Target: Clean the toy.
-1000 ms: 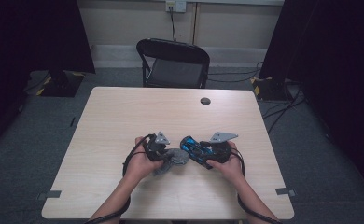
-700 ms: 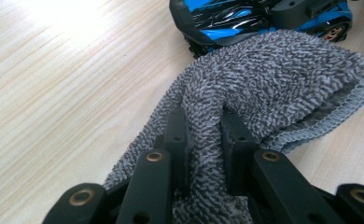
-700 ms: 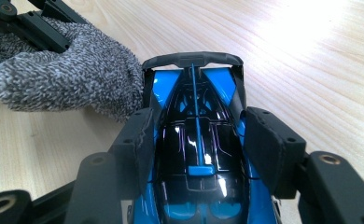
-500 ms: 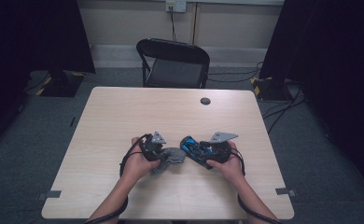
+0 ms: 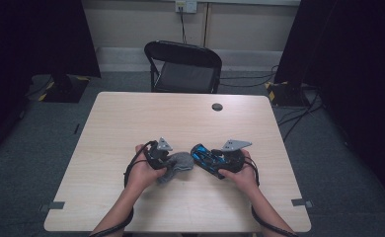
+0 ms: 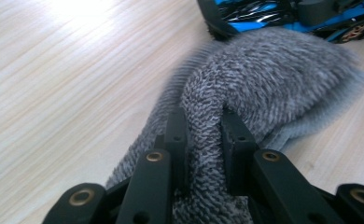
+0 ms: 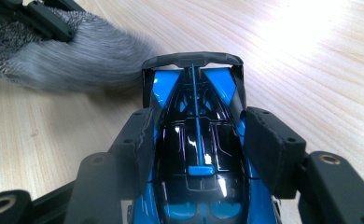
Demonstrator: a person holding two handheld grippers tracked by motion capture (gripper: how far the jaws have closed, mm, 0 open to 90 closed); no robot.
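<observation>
Cloth (image 5: 176,165) shifted slightly leftward with the left gripper (image 5: 157,155) since half a second back; toy car (image 5: 204,155) unmoved, near the tabletop's front edge.

Left gripper pinching a cloth fold, right gripper (image 5: 219,159) clamped across the car's body. Risk: cloth snagging the rear wing (image 7: 192,59), slipping loose. Left gripper view: fold between pads (image 6: 176,135); right gripper view: car's glossy roof.

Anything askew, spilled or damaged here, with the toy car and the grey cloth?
Nothing stands out. The right gripper clamps the blue toy car squarely by its sides, and the car looks intact. The left gripper pinches a bunched fold of the grey cloth, which lies beside the car on the table.
</observation>
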